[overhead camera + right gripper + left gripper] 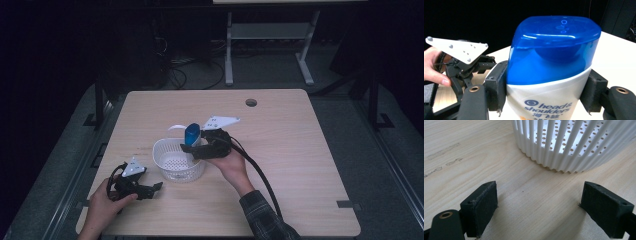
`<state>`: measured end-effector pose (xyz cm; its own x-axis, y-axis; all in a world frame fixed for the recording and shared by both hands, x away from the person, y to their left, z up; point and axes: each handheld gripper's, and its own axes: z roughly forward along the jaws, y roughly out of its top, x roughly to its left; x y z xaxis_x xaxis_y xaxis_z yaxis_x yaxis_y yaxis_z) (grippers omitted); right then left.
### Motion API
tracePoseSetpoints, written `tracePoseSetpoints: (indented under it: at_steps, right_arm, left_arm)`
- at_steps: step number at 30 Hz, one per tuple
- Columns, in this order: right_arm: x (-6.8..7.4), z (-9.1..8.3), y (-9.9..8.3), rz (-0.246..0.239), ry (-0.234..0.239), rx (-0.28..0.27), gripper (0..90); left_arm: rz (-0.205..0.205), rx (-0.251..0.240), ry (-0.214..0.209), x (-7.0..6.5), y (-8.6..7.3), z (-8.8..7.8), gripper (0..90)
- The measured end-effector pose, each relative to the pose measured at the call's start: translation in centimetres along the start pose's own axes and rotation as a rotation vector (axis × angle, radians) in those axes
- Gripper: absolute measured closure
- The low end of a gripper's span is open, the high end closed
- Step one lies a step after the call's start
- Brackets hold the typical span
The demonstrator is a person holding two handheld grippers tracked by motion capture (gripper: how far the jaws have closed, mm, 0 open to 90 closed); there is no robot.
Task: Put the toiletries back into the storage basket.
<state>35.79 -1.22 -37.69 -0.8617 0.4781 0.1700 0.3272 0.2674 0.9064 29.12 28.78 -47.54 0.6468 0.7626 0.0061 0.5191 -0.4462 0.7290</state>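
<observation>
Gripping a shampoo bottle (549,67) between their black pads, the right tongs (196,145) hold it cap-up over the far rim of the white slotted basket (178,160) near the middle of the worktop (300,165). In the right gripper view both pads press on the bottle's sides, just where the blue cap meets the white body with its printed label. The left tongs (150,189) lie low on the worktop just beside the basket, on its near left, with the person's left hand (107,202) around them. In the left gripper view their jaws stand wide apart with nothing between them but bare wood, and the basket's ribbed wall (571,145) rises close ahead, not touching either pad.
</observation>
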Motion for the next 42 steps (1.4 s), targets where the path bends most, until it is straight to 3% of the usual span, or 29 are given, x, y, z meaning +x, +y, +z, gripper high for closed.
tracePoseSetpoints:
  at_steps: [18, 36, 42]
  right_arm:
    - [-0.2, 0.9, -2.0, -0.001, -0.013, 0.053, 33.5]
    - [-0.1, 0.9, -2.1, -0.003, 0.003, 0.061, 32.6]
    - [0.2, 1.0, -1.9, -0.003, 0.004, 0.063, 17.4]
  left_arm:
    - [0.003, 0.001, -0.001, 0.0, 0.0, 0.0, 13.0]
    - [0.003, 0.001, -0.001, 0.0, 0.0, 0.0, 13.0]
    - [0.000, 0.000, -0.001, 0.0, 0.0, 0.0, 13.0]
